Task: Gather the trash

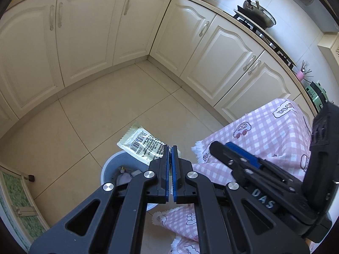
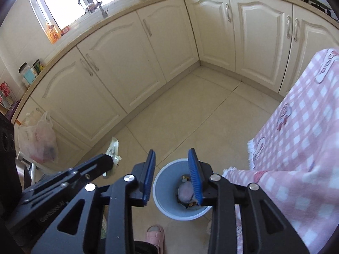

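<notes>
My left gripper (image 1: 171, 148) is clamped on a pale yellow wrapper (image 1: 142, 145) — its blue pads are pressed together with the packet's edge pinched between them; the wrapper juts out to the left of the tips, barcode and black print facing up, and hangs over the near rim of the grey-blue bin (image 1: 110, 165) on the tiled floor (image 1: 110, 114); in the right wrist view I see the same wrapper (image 2: 113, 150) edge-on, sticking out from the tip of that gripper.

My right gripper (image 2: 172, 155) has its jaws apart with nothing between them; its blue pads (image 2: 193, 173) frame the bin (image 2: 163, 190), which sits directly below, and inside it I can make out a rounded pale lump and a few scraps I cannot identify; a pink slipper (image 2: 155, 233) shows at the bottom of that view, just beside the bin.

A pink checked cloth (image 2: 296, 144) drapes down on the right — its fringed edge lies near the bin's rim; cream cabinet doors (image 1: 89, 31) run around the corner behind; a thin plastic bag (image 2: 40, 141) hangs by the left-hand cabinets.
</notes>
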{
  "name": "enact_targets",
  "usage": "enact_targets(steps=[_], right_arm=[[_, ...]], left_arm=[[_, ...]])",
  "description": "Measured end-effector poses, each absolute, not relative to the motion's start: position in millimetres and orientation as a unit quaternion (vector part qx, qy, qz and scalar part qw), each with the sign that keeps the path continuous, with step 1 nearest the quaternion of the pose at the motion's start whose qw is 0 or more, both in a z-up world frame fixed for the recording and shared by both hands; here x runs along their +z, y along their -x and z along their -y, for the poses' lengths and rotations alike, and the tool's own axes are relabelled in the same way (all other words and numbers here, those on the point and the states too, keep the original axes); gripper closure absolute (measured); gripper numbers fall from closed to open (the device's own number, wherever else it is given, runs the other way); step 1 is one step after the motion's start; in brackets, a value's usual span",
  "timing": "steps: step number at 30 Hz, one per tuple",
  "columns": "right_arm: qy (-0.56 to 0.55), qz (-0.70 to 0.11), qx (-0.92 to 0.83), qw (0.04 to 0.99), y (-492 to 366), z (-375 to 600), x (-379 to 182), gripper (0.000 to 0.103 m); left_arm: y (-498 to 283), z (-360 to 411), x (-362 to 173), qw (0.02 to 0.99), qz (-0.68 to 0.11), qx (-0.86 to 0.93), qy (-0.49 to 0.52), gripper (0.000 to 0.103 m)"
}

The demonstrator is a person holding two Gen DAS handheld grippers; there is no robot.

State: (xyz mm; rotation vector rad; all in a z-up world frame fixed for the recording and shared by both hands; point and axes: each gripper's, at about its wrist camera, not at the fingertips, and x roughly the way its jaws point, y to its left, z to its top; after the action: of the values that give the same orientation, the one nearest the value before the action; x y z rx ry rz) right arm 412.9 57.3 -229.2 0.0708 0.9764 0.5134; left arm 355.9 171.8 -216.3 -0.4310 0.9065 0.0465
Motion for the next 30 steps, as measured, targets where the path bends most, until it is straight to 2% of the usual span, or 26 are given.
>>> enact_targets(steps=[12, 22, 27, 30], right_arm=[[-0.041, -0.416, 0.234, 0.878, -409.9, -39.1, -198.5, 0.069], [-0.049, -0.395, 0.233, 0.887, -403.8, -26.9, -174.5, 0.069], [-0.053, -0.387, 0.232, 0.891, -395.6, -18.6, -162.5, 0.069], [-0.056, -0.376, 0.23, 0.896, -387.1, -8.6, -150.2, 0.069]], left_arm=[[-363.8, -161.9, -196.6, 0.887, -0.419, 0.011, 0.194, 0.101], [-355.9, -158.2, -175.5, 0.898, -0.395, 0.012, 0.195, 0.09], [-346.8, -149.1, -160.5, 0.903, -0.386, 0.009, 0.186, 0.087], [-340.1, -138.6, -146.1, 0.91, -0.376, 0.006, 0.178, 0.077]])
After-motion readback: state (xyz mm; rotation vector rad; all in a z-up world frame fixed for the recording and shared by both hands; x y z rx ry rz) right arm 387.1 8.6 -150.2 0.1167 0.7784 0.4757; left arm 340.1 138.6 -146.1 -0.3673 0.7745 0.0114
